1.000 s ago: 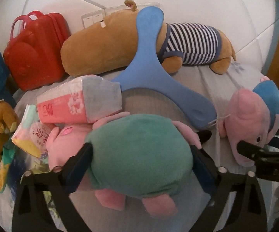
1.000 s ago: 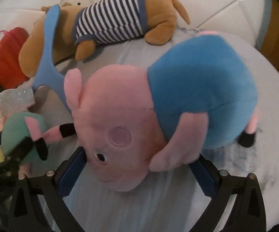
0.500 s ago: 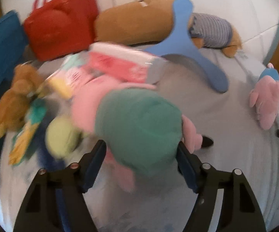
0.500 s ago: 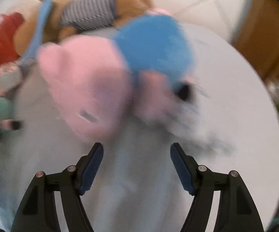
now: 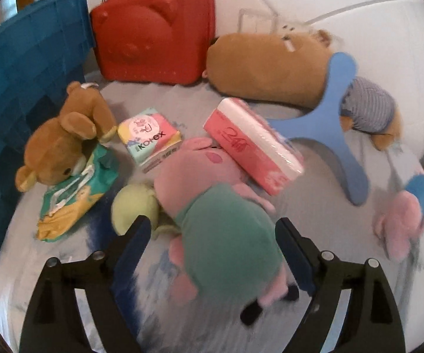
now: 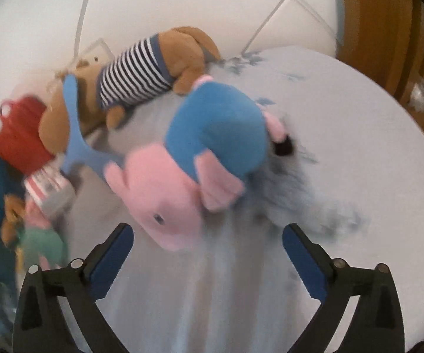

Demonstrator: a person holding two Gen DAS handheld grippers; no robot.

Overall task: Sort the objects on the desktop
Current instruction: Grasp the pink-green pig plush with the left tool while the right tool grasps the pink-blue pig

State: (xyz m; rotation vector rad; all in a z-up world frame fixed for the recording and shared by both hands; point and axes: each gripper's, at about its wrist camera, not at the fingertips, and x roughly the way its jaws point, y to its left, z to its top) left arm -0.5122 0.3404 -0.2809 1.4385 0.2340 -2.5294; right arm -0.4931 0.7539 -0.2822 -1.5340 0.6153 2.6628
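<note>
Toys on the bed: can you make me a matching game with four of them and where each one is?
Things:
1. small brown bear
2. red bag
3. pink tissue pack
4. pig in blue

Places:
A. leaning on the head of the pig in green
B. right ahead of the open right tool
C. lying on a green wipes pack
D. standing at the back, beside the blue crate

Pairs: 1-C, 2-D, 3-A, 4-B
</note>
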